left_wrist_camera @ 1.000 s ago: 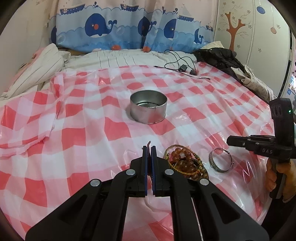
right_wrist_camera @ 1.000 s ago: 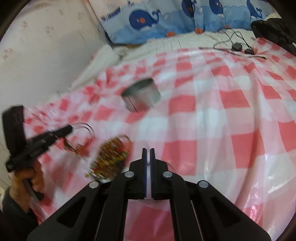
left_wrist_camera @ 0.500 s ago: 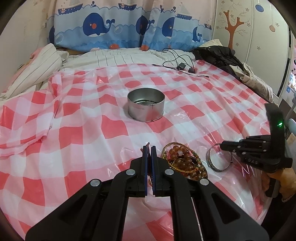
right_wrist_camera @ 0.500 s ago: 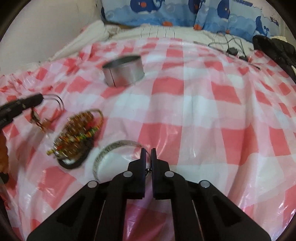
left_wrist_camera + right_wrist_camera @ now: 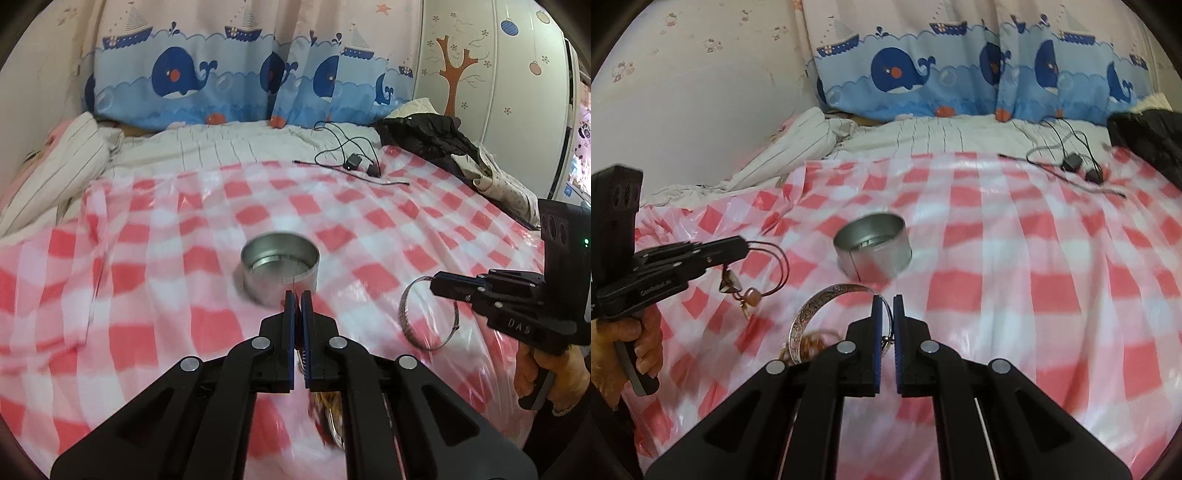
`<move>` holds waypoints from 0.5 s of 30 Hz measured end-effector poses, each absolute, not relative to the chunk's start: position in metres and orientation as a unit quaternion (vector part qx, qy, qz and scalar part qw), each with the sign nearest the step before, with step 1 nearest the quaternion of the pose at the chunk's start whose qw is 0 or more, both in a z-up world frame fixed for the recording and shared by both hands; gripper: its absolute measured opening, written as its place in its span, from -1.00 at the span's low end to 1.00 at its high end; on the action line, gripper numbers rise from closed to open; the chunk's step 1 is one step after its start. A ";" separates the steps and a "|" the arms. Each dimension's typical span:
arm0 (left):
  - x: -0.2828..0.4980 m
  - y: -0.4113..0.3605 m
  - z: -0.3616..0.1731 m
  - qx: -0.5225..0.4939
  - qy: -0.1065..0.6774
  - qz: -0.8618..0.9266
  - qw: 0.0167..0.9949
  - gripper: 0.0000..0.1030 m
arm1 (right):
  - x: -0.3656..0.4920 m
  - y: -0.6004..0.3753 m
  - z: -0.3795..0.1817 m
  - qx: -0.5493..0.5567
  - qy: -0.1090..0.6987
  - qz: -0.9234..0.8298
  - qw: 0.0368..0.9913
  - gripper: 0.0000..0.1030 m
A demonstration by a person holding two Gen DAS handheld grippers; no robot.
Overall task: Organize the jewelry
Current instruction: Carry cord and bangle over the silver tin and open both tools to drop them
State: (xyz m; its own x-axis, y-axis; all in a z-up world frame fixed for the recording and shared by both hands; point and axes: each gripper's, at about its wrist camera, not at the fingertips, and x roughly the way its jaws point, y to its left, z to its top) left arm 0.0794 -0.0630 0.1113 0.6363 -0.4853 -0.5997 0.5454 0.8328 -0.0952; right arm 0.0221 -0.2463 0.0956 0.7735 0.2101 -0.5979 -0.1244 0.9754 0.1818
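A round metal tin (image 5: 279, 266) stands open on the red-and-white checked sheet (image 5: 155, 295); it also shows in the right wrist view (image 5: 873, 245). My left gripper (image 5: 297, 295) is shut on a thin cord necklace with a pendant (image 5: 746, 284), held above the sheet just short of the tin. My right gripper (image 5: 887, 300) is shut on a silver bangle (image 5: 816, 314), lifted off the sheet; the bangle also shows in the left wrist view (image 5: 428, 317). A beaded bracelet pile (image 5: 812, 341) lies on the sheet below the bangle, mostly hidden.
A black cable with a charger (image 5: 354, 158) lies at the far edge of the sheet. Dark clothing (image 5: 432, 140) is heaped at the back right. A striped duvet (image 5: 62, 170) and whale-print pillows (image 5: 236, 92) lie behind. A white wardrobe (image 5: 498, 92) stands to the right.
Both grippers have risen and moved toward the tin. My right gripper has lifted the silver bangle off the sheet. My left gripper carries the necklace higher; the bead pile stays behind.
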 end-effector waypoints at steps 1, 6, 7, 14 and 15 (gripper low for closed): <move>0.088 -0.068 0.114 0.048 0.316 -0.287 0.903 -0.94 | 0.027 -0.246 0.097 0.064 0.323 0.089 0.940 -0.88; 0.129 -0.093 0.119 0.040 0.312 -0.297 0.902 -0.94 | 0.063 -0.249 0.101 0.052 0.317 0.085 0.943 -0.88; 0.135 -0.097 0.119 0.038 0.312 -0.299 0.901 -0.94 | 0.069 -0.250 0.101 0.050 0.317 0.083 0.943 -0.88; 0.209 -0.131 0.069 0.022 0.391 -0.281 0.876 -0.92 | 0.116 -0.257 0.092 0.046 0.325 0.073 0.942 -0.88; 0.215 -0.131 0.062 0.029 0.400 -0.268 0.876 -0.92 | 0.122 -0.257 0.090 0.046 0.327 0.073 0.941 -0.88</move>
State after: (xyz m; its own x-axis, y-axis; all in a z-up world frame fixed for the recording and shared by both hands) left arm 0.2145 -0.1308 0.0622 0.5359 -0.4459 -0.7169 0.4922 0.8549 -0.1639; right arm 0.1221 -0.2571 0.0903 0.7761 0.1680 -0.6079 -0.1077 0.9850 0.1348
